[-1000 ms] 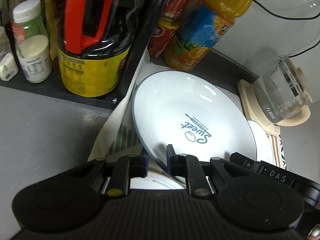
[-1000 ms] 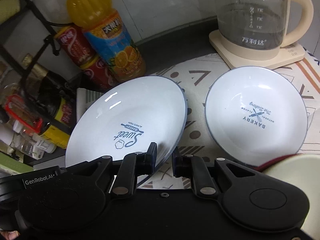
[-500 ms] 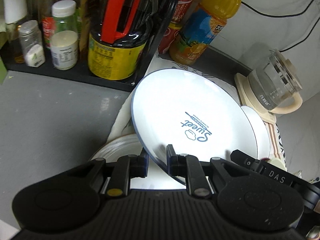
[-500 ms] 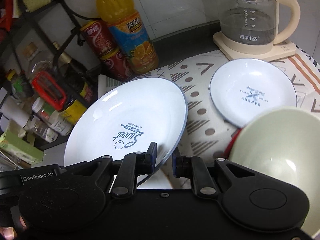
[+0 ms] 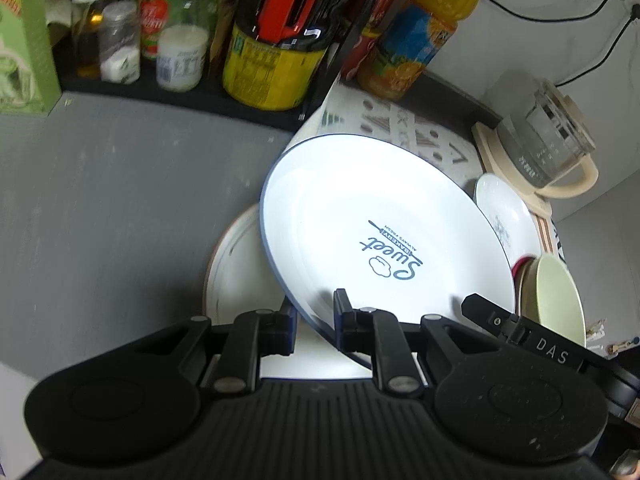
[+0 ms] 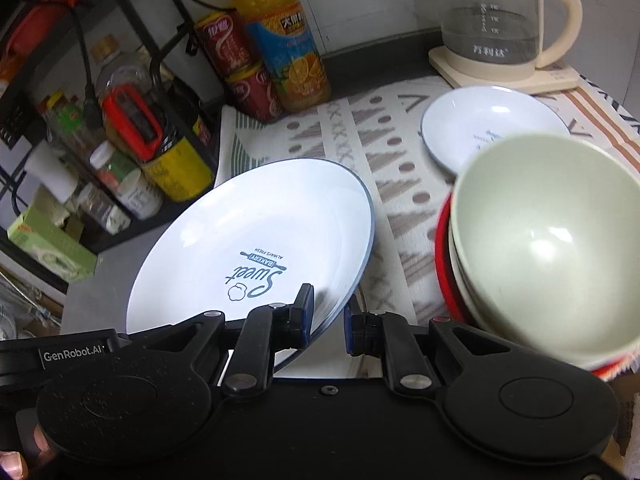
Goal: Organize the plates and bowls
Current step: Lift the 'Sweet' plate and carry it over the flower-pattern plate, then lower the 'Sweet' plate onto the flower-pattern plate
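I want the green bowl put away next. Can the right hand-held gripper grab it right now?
Probably not yet. The right hand-held gripper is shut on the rim of the big Sweet Bakery plate, as is the left one. The green bowl sits close by, uncovered, but the plate must be set down first.

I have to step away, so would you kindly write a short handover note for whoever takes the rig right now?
Left gripper: shut on the rim of the Sweet Bakery plate.
Right gripper: shut on the same plate's rim; plate held tilted, off the surface.
Below it: a white plate on the grey counter.
Small bakery plate lies on the patterned mat; bowls are stacked.
Left: set the held plate down, probably on the white plate, then the small plate.
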